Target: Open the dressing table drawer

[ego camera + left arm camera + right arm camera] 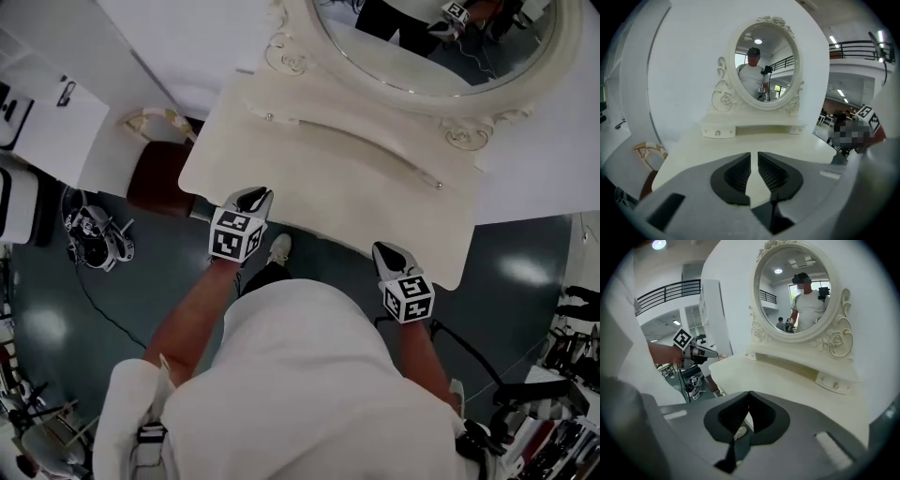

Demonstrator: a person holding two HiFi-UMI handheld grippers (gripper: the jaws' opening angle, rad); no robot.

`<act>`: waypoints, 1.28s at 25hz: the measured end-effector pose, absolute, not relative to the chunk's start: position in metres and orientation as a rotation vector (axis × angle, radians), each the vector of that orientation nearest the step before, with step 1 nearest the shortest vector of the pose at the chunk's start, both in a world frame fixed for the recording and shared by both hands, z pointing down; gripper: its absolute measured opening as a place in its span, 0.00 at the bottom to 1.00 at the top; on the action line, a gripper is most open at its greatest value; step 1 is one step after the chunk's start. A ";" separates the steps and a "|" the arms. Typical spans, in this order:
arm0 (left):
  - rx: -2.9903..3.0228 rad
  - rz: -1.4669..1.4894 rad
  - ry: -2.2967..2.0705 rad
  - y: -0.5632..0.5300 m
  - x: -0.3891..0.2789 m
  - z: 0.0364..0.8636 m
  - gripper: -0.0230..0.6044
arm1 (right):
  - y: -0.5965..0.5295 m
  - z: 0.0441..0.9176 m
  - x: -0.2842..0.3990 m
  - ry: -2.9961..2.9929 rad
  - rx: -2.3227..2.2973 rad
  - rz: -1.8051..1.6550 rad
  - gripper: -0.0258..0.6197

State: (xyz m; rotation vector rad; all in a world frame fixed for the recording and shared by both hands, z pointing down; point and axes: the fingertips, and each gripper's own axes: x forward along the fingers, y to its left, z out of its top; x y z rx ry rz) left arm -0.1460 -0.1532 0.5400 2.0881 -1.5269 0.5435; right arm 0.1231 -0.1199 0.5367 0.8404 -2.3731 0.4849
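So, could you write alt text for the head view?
Seen from above, a person in white holds the left gripper and right gripper at the near edge of a cream dressing table. Its oval mirror sits at the top.

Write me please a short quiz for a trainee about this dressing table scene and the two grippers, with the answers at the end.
1. True or false: the left gripper is closed on a drawer knob of the dressing table.
2. What shape is the mirror? A) oval B) square C) triangular
3. Short answer: which gripper has its jaws together?

Key
1. False: its jaws stand slightly apart with nothing between them, short of the knob.
2. A
3. The right gripper.
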 end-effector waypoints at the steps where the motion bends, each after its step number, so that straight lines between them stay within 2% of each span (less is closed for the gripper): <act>1: 2.088 0.552 -1.528 -0.168 -0.156 0.543 0.11 | -0.127 0.536 0.118 -2.364 0.864 0.499 0.04; 14: 2.062 0.658 -1.478 -0.322 -0.245 0.608 0.18 | -0.156 0.548 0.083 -2.201 1.192 0.684 0.04; 22: 2.025 0.692 -1.445 -0.363 -0.269 0.642 0.24 | -0.142 0.555 0.078 -2.099 1.305 0.736 0.04; 32: 1.989 0.671 -1.429 -0.393 -0.261 0.656 0.25 | -0.135 0.560 0.086 -2.036 1.338 0.781 0.04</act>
